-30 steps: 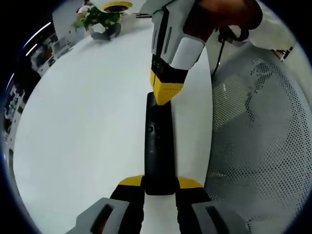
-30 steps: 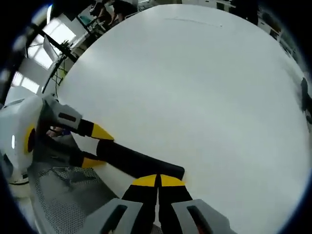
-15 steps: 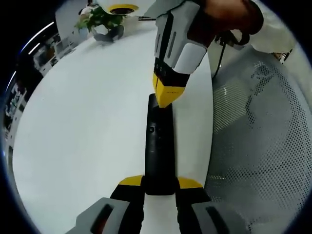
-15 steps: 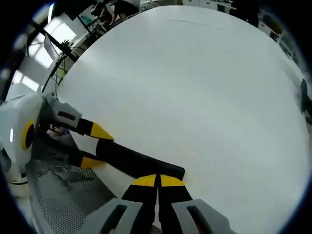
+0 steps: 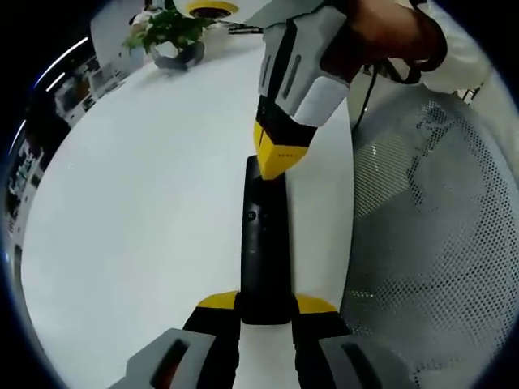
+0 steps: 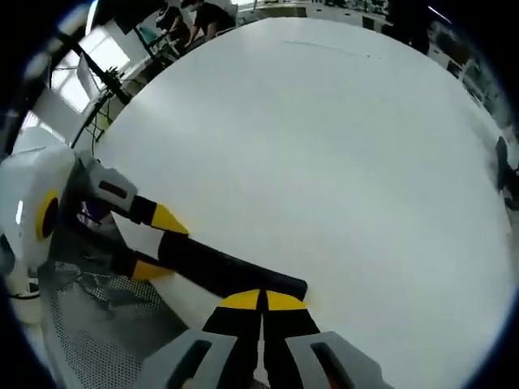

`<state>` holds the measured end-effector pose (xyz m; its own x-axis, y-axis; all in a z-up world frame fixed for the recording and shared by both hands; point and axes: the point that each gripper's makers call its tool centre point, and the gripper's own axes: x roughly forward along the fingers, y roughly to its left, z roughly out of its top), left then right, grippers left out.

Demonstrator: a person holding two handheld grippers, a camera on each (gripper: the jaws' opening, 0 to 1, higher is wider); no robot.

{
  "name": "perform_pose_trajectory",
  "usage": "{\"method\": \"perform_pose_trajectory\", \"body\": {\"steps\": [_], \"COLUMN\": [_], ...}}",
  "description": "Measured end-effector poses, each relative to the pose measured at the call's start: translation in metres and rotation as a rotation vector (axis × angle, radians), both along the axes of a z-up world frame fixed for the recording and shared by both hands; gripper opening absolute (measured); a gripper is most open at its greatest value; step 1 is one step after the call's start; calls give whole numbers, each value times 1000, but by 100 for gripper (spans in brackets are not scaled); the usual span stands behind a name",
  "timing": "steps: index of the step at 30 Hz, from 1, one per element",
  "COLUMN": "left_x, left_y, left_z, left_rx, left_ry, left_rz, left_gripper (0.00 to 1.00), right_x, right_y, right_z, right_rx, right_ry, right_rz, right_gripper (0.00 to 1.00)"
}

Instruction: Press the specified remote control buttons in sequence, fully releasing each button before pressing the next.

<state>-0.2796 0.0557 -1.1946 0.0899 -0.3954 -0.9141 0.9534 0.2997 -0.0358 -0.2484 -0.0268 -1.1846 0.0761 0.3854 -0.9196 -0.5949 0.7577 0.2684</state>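
Little has moved: left gripper (image 5: pixel 266 305) still clamps the remote control (image 5: pixel 264 243) on the white table (image 5: pixel 146 203), while right gripper (image 5: pixel 280 158) (jaws together) meets its 12 o'clock end.

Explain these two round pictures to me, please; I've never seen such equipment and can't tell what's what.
There is no robot here: a person holds a hand-held tool in each hand, and a fisheye camera rides on each one, hence the round pictures. In the left gripper view, the left tool grips the near end of a black remote control lying on a white table. The right tool, shut, comes in from above with its yellow tip at the remote's far end. The right gripper view looks back along that shut right tool. A potted plant stands far back, and a mesh chair is beside the table.
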Motion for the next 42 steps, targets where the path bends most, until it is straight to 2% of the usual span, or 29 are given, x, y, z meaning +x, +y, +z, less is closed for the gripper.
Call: {"method": "perform_pose_trajectory", "body": {"steps": [2, 8, 11, 19, 26, 29, 32, 42], "left_x": [0, -1, -1, -1, 0, -1, -1, 0], "left_y": [0, -1, 0, 0, 0, 0, 0, 0], "left_z": [0, 0, 0, 0, 0, 0, 0, 0], "left_rx": [-3, 5, 7, 17, 29, 40, 43, 36], "left_ry": [-2, -9, -11, -7, -4, -2, -1, -2], "left_rz": [3, -1, -4, -8, -13, -12, -20, -12], "left_gripper": [23, 24, 24, 24, 24, 24, 24, 24], "right_x": [0, 1, 1, 2, 0, 0, 2, 1], "right_y": [0, 3, 2, 6, 5, 1, -5, -7], "right_z": [0, 0, 0, 0, 1, 1, 1, 0], "right_rx": [21, 48, 64, 47, 63, 41, 49, 49], "right_ry": [9, 2, 30, 26, 40, 39, 58, 65], "right_rz": [-23, -17, -52, -36, -49, -42, -64, -73], "right_gripper": [0, 0, 0, 0, 0, 0, 0, 0]}}
